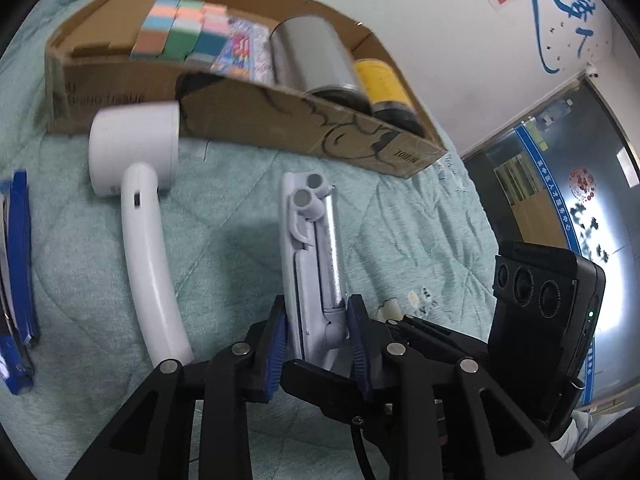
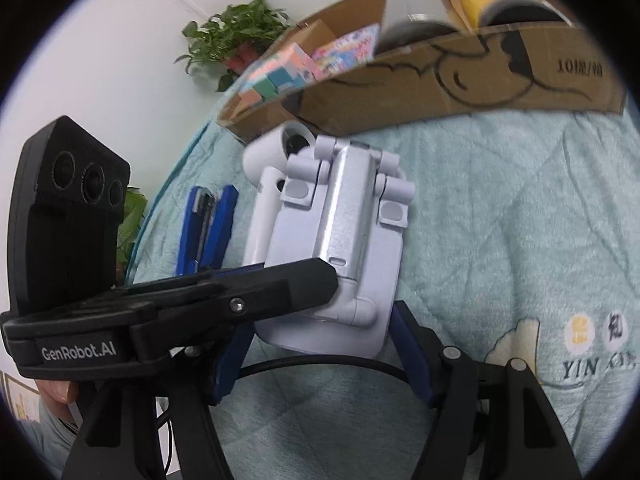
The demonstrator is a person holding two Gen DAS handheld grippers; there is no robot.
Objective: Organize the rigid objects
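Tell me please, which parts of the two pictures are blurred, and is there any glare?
Left wrist view: the cardboard box and the white hair dryer head look smeared, while the folding stand held in the left gripper is sharp, with glare on its silver bar. Right wrist view: box and plant are soft; the fisheye bends the box edge.

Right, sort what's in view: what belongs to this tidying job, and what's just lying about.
Job:
left tool, shut on the white folding stand
right tool, also around the stand
cardboard box
white handheld device
blue stapler

Lying about:
green quilt
potted plant
wall poster
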